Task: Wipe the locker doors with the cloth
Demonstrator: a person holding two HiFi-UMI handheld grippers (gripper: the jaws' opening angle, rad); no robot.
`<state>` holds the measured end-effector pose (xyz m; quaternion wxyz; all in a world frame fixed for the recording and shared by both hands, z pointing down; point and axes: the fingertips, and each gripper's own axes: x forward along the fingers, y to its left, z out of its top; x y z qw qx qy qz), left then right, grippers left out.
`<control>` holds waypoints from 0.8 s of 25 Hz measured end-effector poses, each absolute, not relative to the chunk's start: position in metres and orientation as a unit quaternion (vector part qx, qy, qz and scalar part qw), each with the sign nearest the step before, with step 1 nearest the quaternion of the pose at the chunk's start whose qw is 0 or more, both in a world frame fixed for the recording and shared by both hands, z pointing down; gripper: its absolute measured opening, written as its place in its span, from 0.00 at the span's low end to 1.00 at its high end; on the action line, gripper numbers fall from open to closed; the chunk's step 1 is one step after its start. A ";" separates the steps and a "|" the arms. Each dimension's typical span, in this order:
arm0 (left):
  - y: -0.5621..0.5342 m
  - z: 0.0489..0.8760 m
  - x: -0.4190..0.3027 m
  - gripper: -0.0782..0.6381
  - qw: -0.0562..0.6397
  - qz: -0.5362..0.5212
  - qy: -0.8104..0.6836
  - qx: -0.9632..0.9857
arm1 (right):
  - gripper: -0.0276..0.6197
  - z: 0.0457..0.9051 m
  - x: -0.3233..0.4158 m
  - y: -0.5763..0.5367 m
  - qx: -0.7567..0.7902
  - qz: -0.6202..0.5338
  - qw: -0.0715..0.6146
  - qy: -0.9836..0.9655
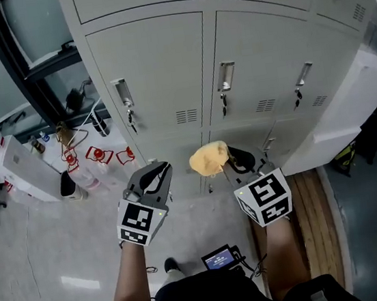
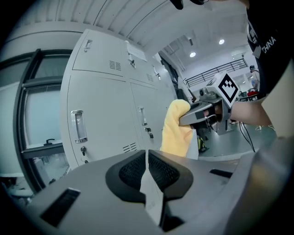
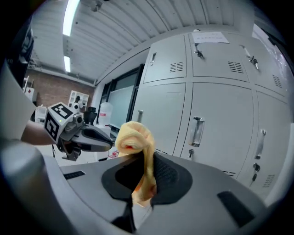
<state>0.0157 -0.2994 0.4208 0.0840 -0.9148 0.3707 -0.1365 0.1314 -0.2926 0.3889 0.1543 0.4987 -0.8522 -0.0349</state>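
Observation:
The grey locker doors [image 1: 158,74] stand right in front of me, each with a metal handle and a key. A crumpled yellow cloth [image 1: 209,158] is pinched in my right gripper [image 1: 226,162], a short way off the lower doors and apart from them. In the right gripper view the cloth [image 3: 136,140] rises out from between the pads of the right gripper [image 3: 146,176]. My left gripper [image 1: 157,174] hovers beside it on the left, shut and holding nothing. From the left gripper [image 2: 147,165] I see the cloth [image 2: 177,131] and the lockers [image 2: 105,114].
On the floor at the left are bottles and red-labelled items [image 1: 84,168] and a white box [image 1: 22,169]. A dark window frame [image 1: 25,58] is at the far left. A white panel [image 1: 349,111] leans at the right, above wooden planks [image 1: 316,205].

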 end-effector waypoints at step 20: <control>-0.104 0.429 -0.053 0.16 0.066 -0.105 0.352 -0.928 | 0.15 0.391 0.054 -0.125 0.540 -0.021 0.088 -0.837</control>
